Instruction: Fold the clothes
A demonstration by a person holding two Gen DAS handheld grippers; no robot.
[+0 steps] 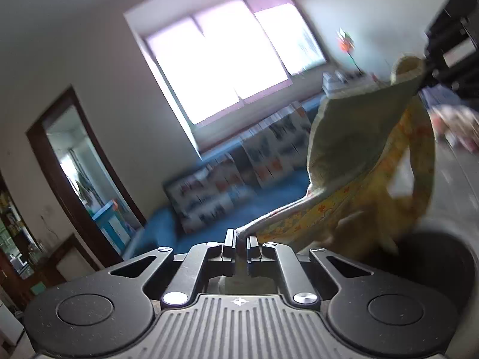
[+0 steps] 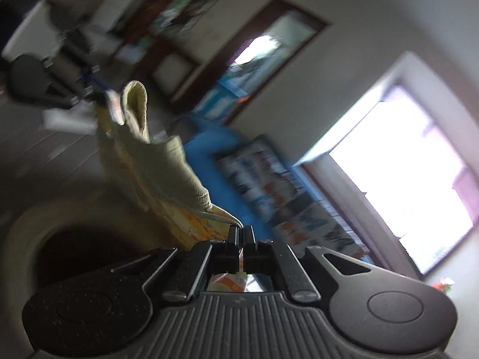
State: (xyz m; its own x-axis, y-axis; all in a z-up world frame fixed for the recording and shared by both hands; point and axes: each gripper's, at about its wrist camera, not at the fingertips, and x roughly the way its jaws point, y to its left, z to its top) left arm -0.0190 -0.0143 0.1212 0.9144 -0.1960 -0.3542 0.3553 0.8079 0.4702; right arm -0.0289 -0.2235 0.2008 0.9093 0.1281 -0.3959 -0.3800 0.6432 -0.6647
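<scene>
A yellow patterned garment (image 1: 359, 161) with a pale ribbed edge hangs in the air, stretched between both grippers. In the left wrist view my left gripper (image 1: 241, 243) is shut on one corner of it, and the cloth runs up to the right gripper (image 1: 449, 48) at the top right. In the right wrist view my right gripper (image 2: 241, 239) is shut on the garment (image 2: 155, 161), which stretches away up-left toward the blurred left gripper (image 2: 45, 83). Both views are motion-blurred.
A blue sofa (image 1: 185, 221) with patterned cushions (image 1: 227, 179) sits under a bright window (image 1: 227, 59). A dark-framed doorway (image 1: 77, 161) lies to the left. A round dark-mouthed container (image 2: 74, 254) is below the cloth. Grey floor (image 2: 45, 155) shows beyond.
</scene>
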